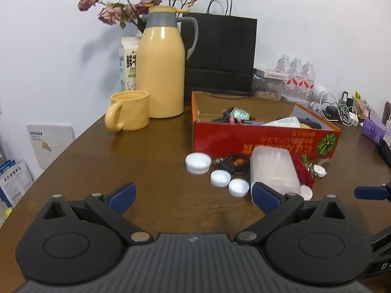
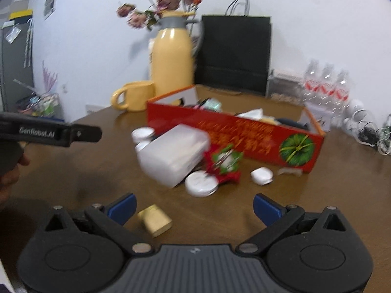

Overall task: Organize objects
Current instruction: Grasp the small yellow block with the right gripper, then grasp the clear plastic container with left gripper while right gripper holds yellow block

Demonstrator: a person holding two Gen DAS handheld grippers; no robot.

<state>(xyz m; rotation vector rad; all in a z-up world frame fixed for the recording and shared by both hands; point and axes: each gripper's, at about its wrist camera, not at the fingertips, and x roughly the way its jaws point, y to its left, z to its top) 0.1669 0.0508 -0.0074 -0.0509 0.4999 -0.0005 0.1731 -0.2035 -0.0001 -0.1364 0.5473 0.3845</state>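
- Red cardboard box (image 1: 264, 139) lies ahead and right of the left gripper (image 1: 193, 195), already holding cables and tissue; the loose clutter sits against its near wall.
- Both grippers hang spread wide and empty; the right gripper (image 2: 194, 207) has the small gold block (image 2: 154, 222) just ahead beside its left finger.
- I'd take one white cap (image 1: 238, 187) at a time (square across the rim), lifting clear of the wall.
- Bare wooden table (image 1: 146, 161) ahead-left offers approach room; the translucent container (image 1: 273, 168) crowds the right.
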